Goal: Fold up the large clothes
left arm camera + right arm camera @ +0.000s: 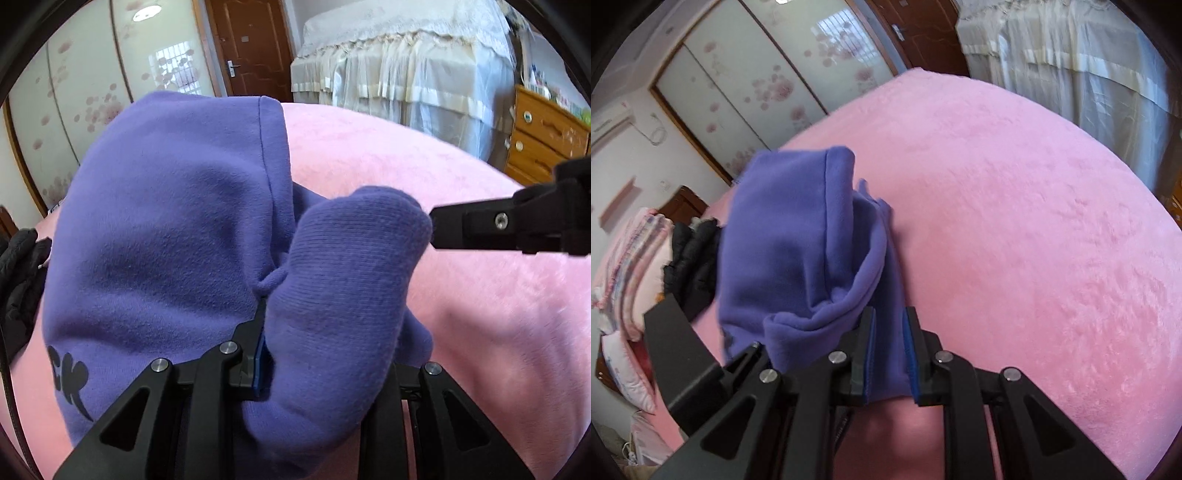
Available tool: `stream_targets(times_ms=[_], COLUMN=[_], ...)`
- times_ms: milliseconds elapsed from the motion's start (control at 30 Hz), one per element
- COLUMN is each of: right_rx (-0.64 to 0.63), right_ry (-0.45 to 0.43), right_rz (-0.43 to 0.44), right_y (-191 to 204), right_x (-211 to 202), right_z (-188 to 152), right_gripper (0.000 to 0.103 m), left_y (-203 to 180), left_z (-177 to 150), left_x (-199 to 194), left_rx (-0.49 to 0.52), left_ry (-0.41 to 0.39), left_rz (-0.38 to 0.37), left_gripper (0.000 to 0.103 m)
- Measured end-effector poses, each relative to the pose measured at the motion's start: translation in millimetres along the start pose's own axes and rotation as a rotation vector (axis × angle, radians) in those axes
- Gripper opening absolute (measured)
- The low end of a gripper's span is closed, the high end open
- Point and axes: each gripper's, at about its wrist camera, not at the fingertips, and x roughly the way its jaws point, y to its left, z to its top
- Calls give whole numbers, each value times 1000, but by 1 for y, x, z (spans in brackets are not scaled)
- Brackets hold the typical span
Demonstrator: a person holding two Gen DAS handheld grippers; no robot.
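Purple sweatshirt (159,206) was soft brushed fleece with a matte nap, lying bunched on a pink plush bed cover (480,314) with a short fuzzy pile. A black printed motif (72,376) showed on the fleece near the lower left in the left wrist view. A straight stitched seam ran up the body toward the wooden door (251,48), so the long axis of the folded bundle pointed away from the camera, toward the far edge of the bed. The ribbed knit cuff (351,266) was rounded and tube-like, draped over the left tool (314,343); only the left finger with its blue pad (260,363) was visible, the other finger hidden under the fabric, jaws narrow and clamped on the cuff. The right tool (889,332) was black hard plastic with blue pads and silver rivets, jaws close together and pinching a flat layer of the sweatshirt (798,236) between the pads. In the right wrist view the garment stood in a rolled, slumped heap left of centre, its fold leaning up and away. A dark garment (690,266) and striped pink bedding (631,280) lay beside it on the left. The wardrobe panel (746,81) was glossy with a floral print.
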Motion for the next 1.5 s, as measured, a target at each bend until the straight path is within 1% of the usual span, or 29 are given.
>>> stream_targets(times_ms=[33,133,167,200,233,267,300,333,367,400,433,500,533,600,700,867,933,1000,1067,1167,1267,1300,1333,1367,1400,1433,1500], right_rx=[16,72,88,96,102,108,122,133,141,140,129,98,76,35,12,-21,-36,-54,-62,-86,-103,-116,-133,-148,-163,-178,-198], right_ry=[17,51,51,47,43,38,32,29,30,30,37,62,80,104,130,171,175,182,198,237,250,254,254,252,247,244,214], right_rz=[7,68,97,122,140,158,185,206,230,246,253,267,277,283,295,316,327,324,325,303,285,273,261,256,249,237,203], right_y=[-5,-16,-18,-17,-17,-17,-17,-16,-14,-11,-6,5,12,24,36,52,56,60,61,64,67,69,70,72,73,74,74], right_x=[4,9,7,5,2,0,-3,-5,-7,-8,-9,-8,-7,-5,-3,0,-3,-6,-6,-1,2,3,3,3,3,2,0], right_z=[0,2,3,3,5,6,9,11,14,16,19,22,24,26,31,37,37,36,35,33,31,30,29,29,28,28,29], right_gripper=[16,16,16,16,19,22,30,37,39,42,45,46,47,47,47,47,50,52,53,53,53,52,45,42,32,29,26], left_y=[-2,5,10,16,22,26,30,32,34,37,39,44,48,51,55,59,58,58,57,62,68,69,71,73,77,82,95], left_z=[0,2,3,6,8,9,10,11,10,10,9,8,7,5,3,5,4,1,1,-2,-2,-1,0,0,-1,-2,-4], left_x=[-1,-10,-14,-17,-22,-25,-29,-33,-36,-39,-40,-38,-38,-39,-43,-42,-41,-41,-41,-45,-48,-49,-50,-53,-56,-61,-73], left_rx=[12,13,3,-11,-28,-40,-51,-55,-58,-64,-71,-100,-121,-140,-157,-188,-185,-178,-184,-219,-241,-243,-242,-240,-239,-239,-246], left_ry=[-4,-16,-19,-22,-27,-32,-42,-56,-73,-87,-93,-97,-102,-113,-130,-135,-140,-144,-144,-144,-137,-126,-107,-91,-77,-71,-73], left_rz=[6,-32,-53,-87,-136,-172,-202,-219,-233,-247,-257,-291,-315,-334,-345,-379,-377,-376,-375,-393,-404,-404,-402,-401,-398,-399,-402], left_gripper=[24,29,35,48,56,69,78,81,85,87,87,87,87,87,88,88,90,93,93,93,93,93,93,93,93,93,93])
